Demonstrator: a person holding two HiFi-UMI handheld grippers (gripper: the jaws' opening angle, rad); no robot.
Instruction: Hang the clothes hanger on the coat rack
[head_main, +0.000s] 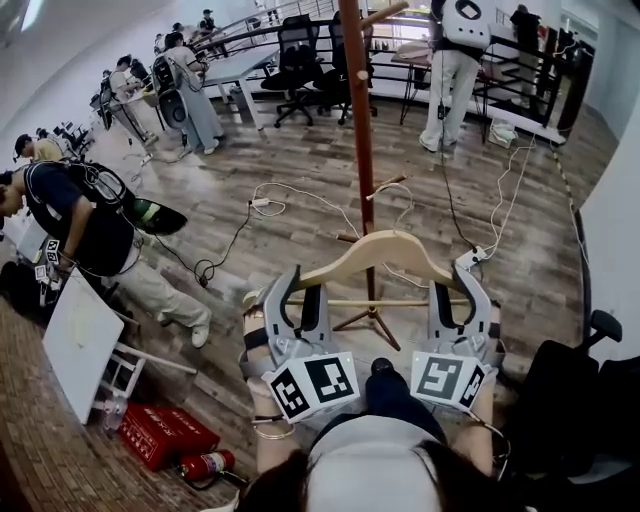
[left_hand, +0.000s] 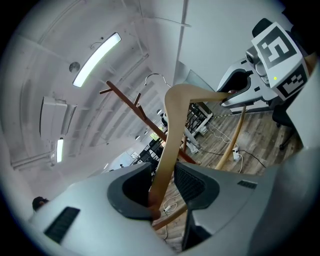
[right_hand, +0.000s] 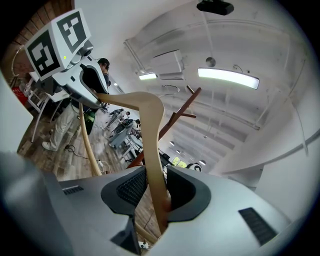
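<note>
I've got both claws clamped on the wooden hanger (head_main: 385, 252): left claw (head_main: 298, 297) on one arm end, right claw (head_main: 458, 290) on the other, in front of the coat rack (head_main: 358, 130) pole. Prob light, stiff, smooth wood, so it may slip. End grips OK.

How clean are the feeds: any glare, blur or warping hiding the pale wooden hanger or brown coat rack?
Head view: evenly lit, fisheye bends the floor, pale wooden clothes hanger and brown wooden coat rack sharp. Left gripper view: dark round vignette, ceiling strip light blown out. Right gripper view: same vignette, ceiling lamp glares.
</note>
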